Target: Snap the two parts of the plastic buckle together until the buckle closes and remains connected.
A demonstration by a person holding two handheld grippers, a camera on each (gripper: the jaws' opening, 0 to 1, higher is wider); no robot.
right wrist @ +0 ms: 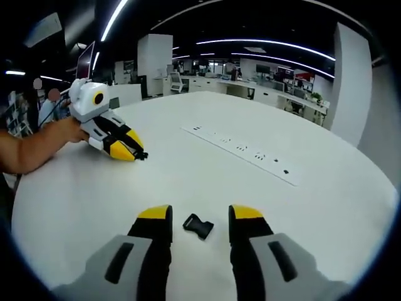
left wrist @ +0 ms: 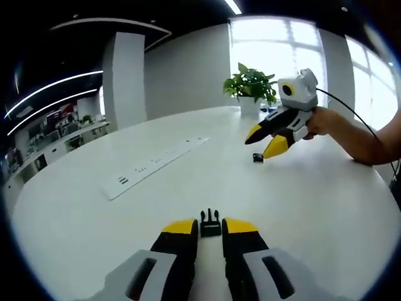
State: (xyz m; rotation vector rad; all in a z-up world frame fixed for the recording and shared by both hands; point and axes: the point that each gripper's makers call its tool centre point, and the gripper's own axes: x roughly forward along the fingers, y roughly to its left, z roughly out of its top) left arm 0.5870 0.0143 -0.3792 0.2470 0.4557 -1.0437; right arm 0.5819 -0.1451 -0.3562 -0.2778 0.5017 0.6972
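Two buckle parts: the pronged part [left wrist: 210, 223] sits pinched between the nearly shut jaws of the left gripper [left wrist: 210, 227]. The socket part [right wrist: 198, 226] lies loose on the white table [right wrist: 188, 182], between the wide-open jaws of the right gripper [right wrist: 200, 216]. Bare tabletop surrounds both, up to the inset socket strip [right wrist: 241, 148] mid-table.

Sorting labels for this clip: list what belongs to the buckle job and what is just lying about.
Job:
pronged buckle part, between the left gripper jaws
socket buckle part, between the open right gripper jaws

Lying about:
potted plant
socket strip
white table
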